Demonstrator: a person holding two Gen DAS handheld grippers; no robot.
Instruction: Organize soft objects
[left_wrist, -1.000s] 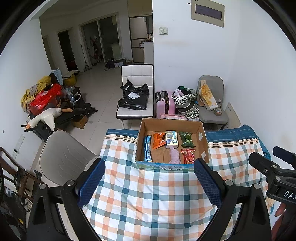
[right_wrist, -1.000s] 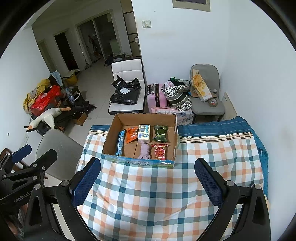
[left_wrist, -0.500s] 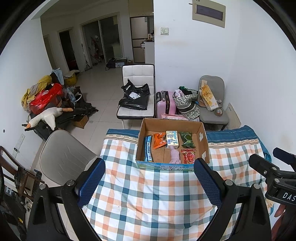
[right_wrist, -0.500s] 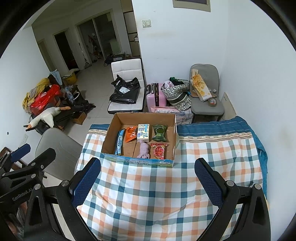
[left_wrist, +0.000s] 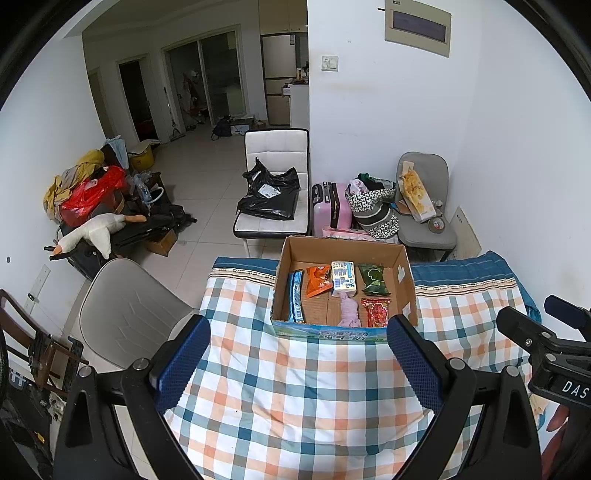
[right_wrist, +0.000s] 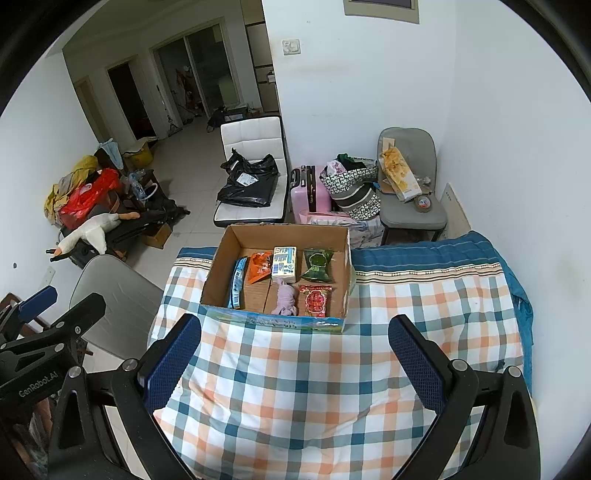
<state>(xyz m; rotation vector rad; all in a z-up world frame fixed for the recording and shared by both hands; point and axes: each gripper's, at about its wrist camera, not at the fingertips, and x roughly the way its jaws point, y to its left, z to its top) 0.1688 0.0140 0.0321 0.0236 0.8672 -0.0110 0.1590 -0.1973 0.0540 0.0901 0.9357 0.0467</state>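
An open cardboard box (left_wrist: 404, 280) (right_wrist: 218, 269) stands on a checked cloth (left_wrist: 295, 398) (right_wrist: 314, 387). In it lie a blue packet (left_wrist: 295, 299), an orange packet (left_wrist: 317, 282), a white-blue pack (left_wrist: 343, 278), a green packet (left_wrist: 373, 280), a red packet (left_wrist: 376, 312) and a pale purple soft cloth (left_wrist: 349, 312) (right_wrist: 285, 301). My left gripper (left_wrist: 299, 354) is open and empty, held high over the cloth in front of the box. My right gripper (right_wrist: 295, 350) is open and empty beside it.
A grey chair (left_wrist: 129, 310) stands left of the table. Beyond the table are a white chair with a black bag (left_wrist: 271, 192), a pink suitcase (left_wrist: 332, 208), bags and a grey chair (left_wrist: 424, 221). A pile with a plush goose (left_wrist: 92, 232) lies on the floor at left.
Both grippers have drifted slightly; the box sits a little lower in the left view. Nothing was grasped or released.
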